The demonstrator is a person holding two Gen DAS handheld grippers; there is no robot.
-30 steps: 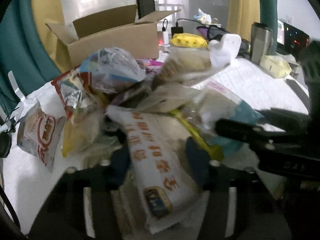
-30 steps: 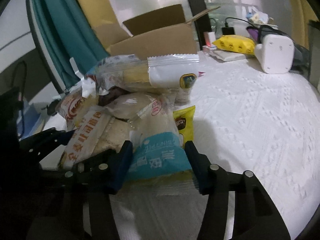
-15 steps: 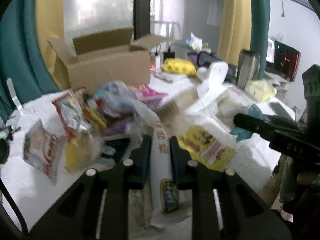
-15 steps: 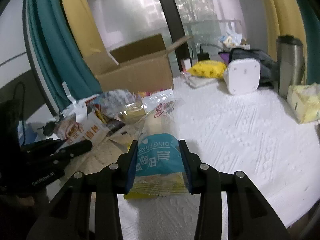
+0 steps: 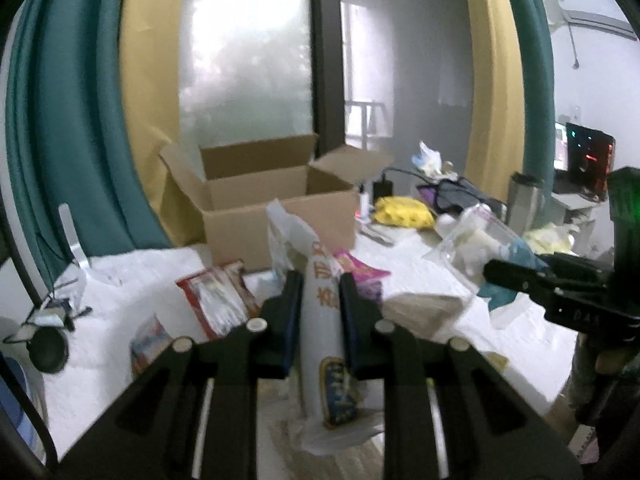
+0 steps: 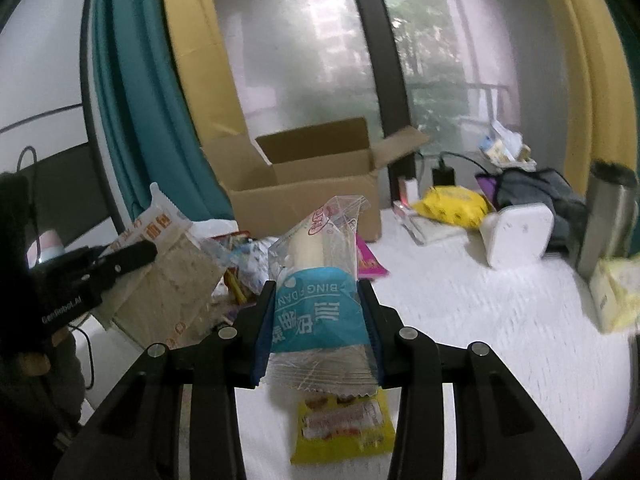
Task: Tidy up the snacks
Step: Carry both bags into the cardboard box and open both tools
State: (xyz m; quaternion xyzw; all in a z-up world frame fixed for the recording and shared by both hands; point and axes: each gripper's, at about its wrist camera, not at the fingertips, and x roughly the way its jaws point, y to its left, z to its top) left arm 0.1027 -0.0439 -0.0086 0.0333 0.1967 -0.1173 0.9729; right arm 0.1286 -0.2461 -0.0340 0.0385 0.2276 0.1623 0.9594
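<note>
My left gripper is shut on a long white snack packet with orange characters, held up off the table. It also shows at the left of the right wrist view, as the left gripper carrying that white packet. My right gripper is shut on a clear packet with a blue label, also lifted. An open cardboard box stands behind the pile of snacks on the white tablecloth. A yellow snack packet lies on the cloth under my right gripper.
At the back right stand a steel tumbler, a white device, a yellow pack and a dark bag. Teal and yellow curtains hang behind the box. The tablecloth to the right is bare.
Both grippers closed on their packets in the pile and rose with them. The snack pile has dropped lower in both views and the box now shows in full.
</note>
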